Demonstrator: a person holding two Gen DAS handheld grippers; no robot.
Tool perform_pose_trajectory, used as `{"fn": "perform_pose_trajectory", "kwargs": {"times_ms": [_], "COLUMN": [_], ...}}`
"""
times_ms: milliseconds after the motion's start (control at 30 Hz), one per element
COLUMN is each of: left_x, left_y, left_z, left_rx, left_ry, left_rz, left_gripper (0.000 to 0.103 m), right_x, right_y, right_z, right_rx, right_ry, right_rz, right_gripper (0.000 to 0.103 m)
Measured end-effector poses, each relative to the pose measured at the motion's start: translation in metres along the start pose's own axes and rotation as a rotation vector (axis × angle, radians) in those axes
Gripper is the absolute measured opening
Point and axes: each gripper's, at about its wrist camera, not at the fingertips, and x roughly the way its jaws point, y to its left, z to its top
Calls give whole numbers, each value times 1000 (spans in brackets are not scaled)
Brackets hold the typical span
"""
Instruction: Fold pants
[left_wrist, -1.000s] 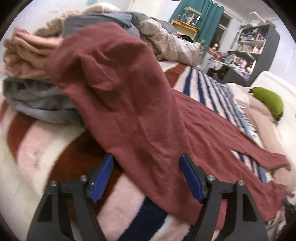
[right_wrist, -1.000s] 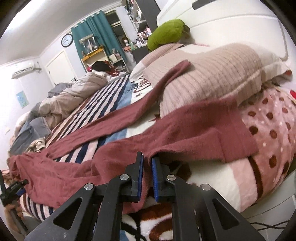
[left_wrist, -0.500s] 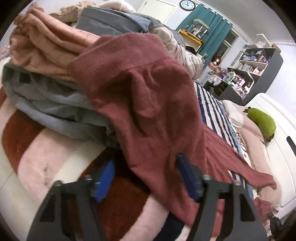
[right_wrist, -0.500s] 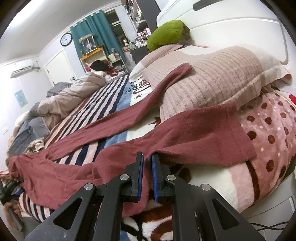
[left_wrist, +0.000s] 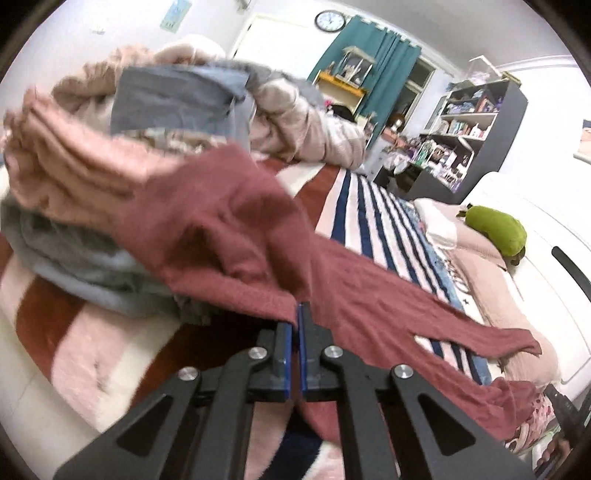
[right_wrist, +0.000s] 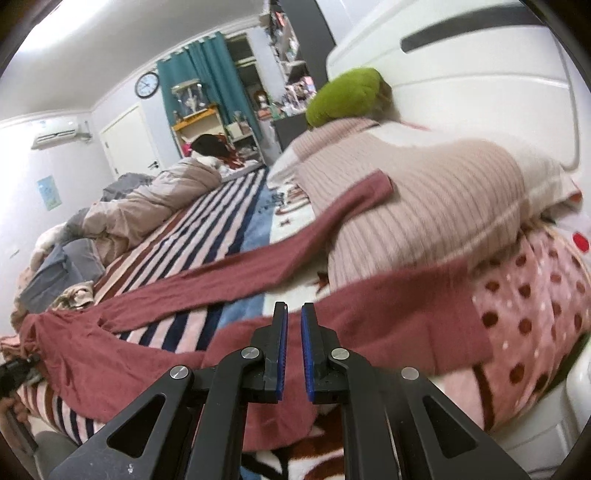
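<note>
Maroon knit pants (left_wrist: 236, 229) lie lengthwise on the bed, with the waist draped against a heap of clothes and both legs running toward the pillows. My left gripper (left_wrist: 297, 314) is at the near waist edge. Its jaws are closing, and the blue pads pinch a fold of that fabric. In the right wrist view the pants (right_wrist: 388, 317) spread across the striped blanket, the far leg reaching up onto a ribbed pillow. My right gripper (right_wrist: 294, 314) is shut on the edge of the near leg, with only a thin slit between its pads.
A heap of pink and grey clothes (left_wrist: 74, 177) is piled behind the waist. A ribbed pink pillow (right_wrist: 424, 221), a green plush (right_wrist: 347, 96) and a white headboard (right_wrist: 480, 74) bound the leg end. A rumpled duvet (right_wrist: 147, 199) lies along the far side of the striped blanket (right_wrist: 207, 236).
The left jaws went from wide open around the waist edge to shut on it, and that hand rose, lifting the fabric. The right gripper rose slightly with the leg edge.
</note>
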Motion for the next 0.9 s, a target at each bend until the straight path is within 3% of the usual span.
{"fn": "perform_pose_trajectory", "kwargs": {"times_ms": [233, 367, 400, 433, 500, 733, 767, 800, 833, 867, 900], "left_x": [-22, -20, -17, -14, -10, 1, 3, 4, 6, 6, 6], "left_y": [-13, -11, -11, -10, -9, -4, -3, -1, 1, 1, 0], "left_z": [23, 20, 19, 17, 12, 4, 4, 5, 5, 5, 6], "left_rx": [57, 64, 62, 57, 41, 29, 27, 24, 21, 21, 23], "left_ry": [-76, -60, -54, -45, -30, 4, 6, 8, 11, 12, 11], "left_rz": [10, 6, 10, 11, 13, 35, 37, 42, 47, 47, 44], "left_gripper": [1, 1, 1, 1, 1, 1, 1, 1, 1, 1, 1], "right_x": [-4, 1, 2, 4, 7, 34, 41, 47, 52, 54, 55], "right_y": [-2, -10, -13, -15, -24, -26, -23, -21, -18, -16, -14], "right_z": [13, -1, -7, -13, -29, -51, -51, -51, -50, -49, -47], "right_rx": [-25, -1, 5, 14, 56, 154, 146, 138, 124, 114, 110], "right_ry": [-20, 75, 100, 124, 167, 254, 251, 255, 252, 255, 253], "right_rz": [13, 31, 29, 28, 19, 140, 138, 125, 109, 107, 110], "right_gripper": [2, 7, 17, 39, 53, 53, 52, 42, 9, 0, 1]}}
